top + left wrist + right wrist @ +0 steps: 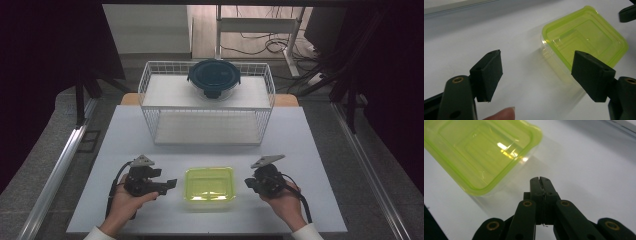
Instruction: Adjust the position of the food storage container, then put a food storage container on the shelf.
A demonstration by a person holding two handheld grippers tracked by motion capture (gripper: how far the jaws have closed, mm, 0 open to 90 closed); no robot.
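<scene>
A clear box with a yellow-green lid (pixel 209 187) sits on the white table near its front edge, between my two grippers. My left gripper (pixel 172 183) is just left of it, open, jaws wide apart and empty. In the left gripper view the box (pixel 585 37) lies ahead and to the right of the gripper (pixel 537 75). My right gripper (pixel 248 182) is just right of the box, shut with nothing between its jaws. In the right gripper view the gripper (pixel 540 180) points past the box's near corner (pixel 484 155), not touching it.
A white wire basket rack (pixel 206 102) stands at the back of the table. On its upper shelf rests a round glass container with a dark blue lid (pixel 214 77). The table's front edge (pixel 200 232) runs close under the person's hands.
</scene>
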